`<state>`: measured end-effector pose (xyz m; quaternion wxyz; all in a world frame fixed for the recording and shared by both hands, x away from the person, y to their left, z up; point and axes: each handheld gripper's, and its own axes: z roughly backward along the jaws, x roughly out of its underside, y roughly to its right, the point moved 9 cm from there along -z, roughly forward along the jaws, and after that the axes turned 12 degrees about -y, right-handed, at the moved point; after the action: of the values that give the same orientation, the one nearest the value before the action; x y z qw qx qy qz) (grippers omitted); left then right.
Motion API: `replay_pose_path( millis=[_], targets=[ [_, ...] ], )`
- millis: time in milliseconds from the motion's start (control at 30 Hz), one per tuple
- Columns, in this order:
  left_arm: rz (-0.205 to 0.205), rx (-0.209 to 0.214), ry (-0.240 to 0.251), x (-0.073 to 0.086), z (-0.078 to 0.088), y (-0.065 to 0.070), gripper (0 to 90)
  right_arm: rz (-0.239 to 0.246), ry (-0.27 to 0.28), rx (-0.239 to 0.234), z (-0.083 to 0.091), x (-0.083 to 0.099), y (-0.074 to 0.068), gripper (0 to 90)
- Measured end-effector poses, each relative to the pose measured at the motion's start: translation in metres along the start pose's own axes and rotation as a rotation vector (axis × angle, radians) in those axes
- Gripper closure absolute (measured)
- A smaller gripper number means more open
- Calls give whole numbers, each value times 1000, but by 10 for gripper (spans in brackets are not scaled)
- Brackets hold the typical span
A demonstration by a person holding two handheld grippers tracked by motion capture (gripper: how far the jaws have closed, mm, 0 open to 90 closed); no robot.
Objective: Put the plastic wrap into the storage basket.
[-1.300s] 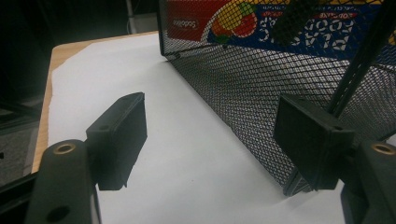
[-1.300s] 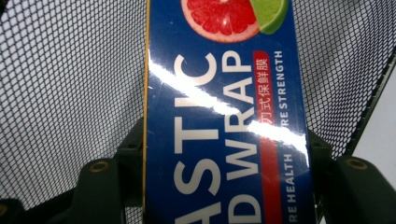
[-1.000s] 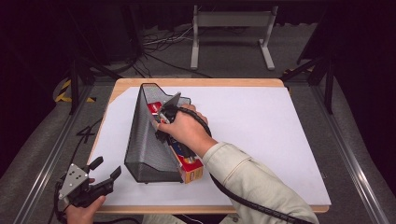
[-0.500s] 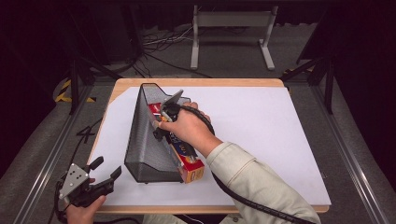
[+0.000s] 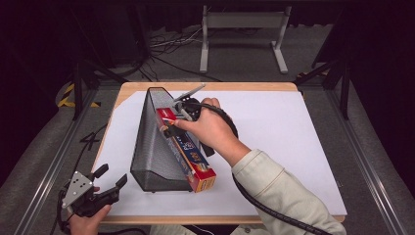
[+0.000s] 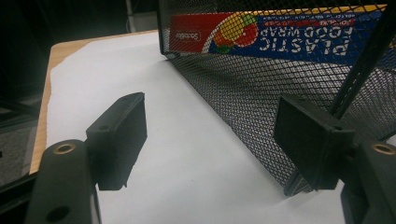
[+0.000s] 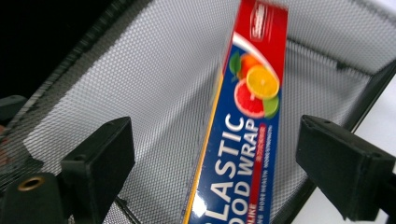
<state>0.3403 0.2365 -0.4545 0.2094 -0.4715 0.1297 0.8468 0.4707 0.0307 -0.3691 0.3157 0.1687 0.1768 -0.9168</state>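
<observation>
At the lower left of the high view, the left gripper (image 5: 108,182) sits off the near corner of the table (image 5: 205,87), held by a hand (image 5: 88,223) that comes in from the bottom edge. Its jaws stand apart with nothing between them; in the left gripper view they frame bare white paper (image 6: 187,154), and the mesh wall of the basket rises just beyond the right jaw.

Just right of that gripper, in the left centre of the high view, a black wire-mesh basket (image 5: 154,142) lies on the white sheet, narrow at its far end and wide at its near end. A long box of plastic wrap (image 5: 188,154) lies slanted along the basket's right side, its red end up near the middle of the frame and its orange near end sticking out of the basket's mouth toward the lower centre. Through the mesh in the left gripper view the box's lettering shows at the top of the frame.

Right of the box's upper end, the right gripper (image 5: 170,122) is above the box in the person's right hand (image 5: 210,132), the sleeve running to the lower right. Its jaws have just been opening and now stand wide, released: in the right gripper view the box lies between them, with clear gaps on both sides, inside the mesh.
</observation>
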Motion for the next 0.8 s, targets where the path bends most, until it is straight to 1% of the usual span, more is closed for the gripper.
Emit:
replay_pose_path(
  millis=[67, 167, 233, 267, 333, 367, 400, 433, 467, 500, 533, 600, 633, 700, 733, 767, 800],
  targets=[
    [-4, 3, 2, -1, -1, 1, 265, 37, 45, -8, 9, -2, -2, 120],
    [-6, 3, 0, -1, -1, 1, 265, 91, 112, -40, 22, -3, -7, 116],
    [-4, 3, 2, -1, -1, 1, 265, 162, 148, -74, 29, -1, -11, 114],
    [-2, 2, 3, -1, -1, 1, 265, 162, 148, -74, 29, -1, -11, 114],
    [-2, 3, 3, -1, -1, 1, 265, 191, 175, -113, 37, 3, -13, 113],
    [-2, 3, 3, -1, -1, 1, 265, 203, 195, -121, 41, 5, -12, 114],
    [-2, 2, 3, -1, -1, 1, 265, 216, 217, -121, 46, 7, -10, 116],
    [-2, 3, 1, -1, -2, 1, 265, 232, 251, -121, 54, 11, -7, 117],
    [-2, 3, 1, -1, -2, 1, 265, 232, 251, -121, 54, 11, -7, 117],
    [-2, 3, 1, -2, -2, 1, 265, 246, 286, -119, 61, 14, -4, 117],
    [-3, 3, -1, -2, -2, 1, 265, 246, 286, -119, 61, 14, -4, 117],
    [-4, 2, -3, -2, -2, 1, 265, 262, 312, -121, 69, 18, -2, 117],
    [-7, 1, -2, -2, -2, 2, 265, 271, 335, -126, 77, 22, -1, 117],
    [-6, 2, 1, -2, -2, 2, 265, 286, 346, -130, 83, 26, 1, 115],
    [-6, 2, 1, -2, -2, 2, 265, 286, 346, -130, 83, 26, 1, 115],
    [-5, 2, -2, -2, -2, 2, 265, 305, 363, -123, 91, 33, 4, 115],
    [-5, 2, -2, -2, -2, 1, 265, 310, 369, -120, 94, 35, 5, 115]
  ],
)
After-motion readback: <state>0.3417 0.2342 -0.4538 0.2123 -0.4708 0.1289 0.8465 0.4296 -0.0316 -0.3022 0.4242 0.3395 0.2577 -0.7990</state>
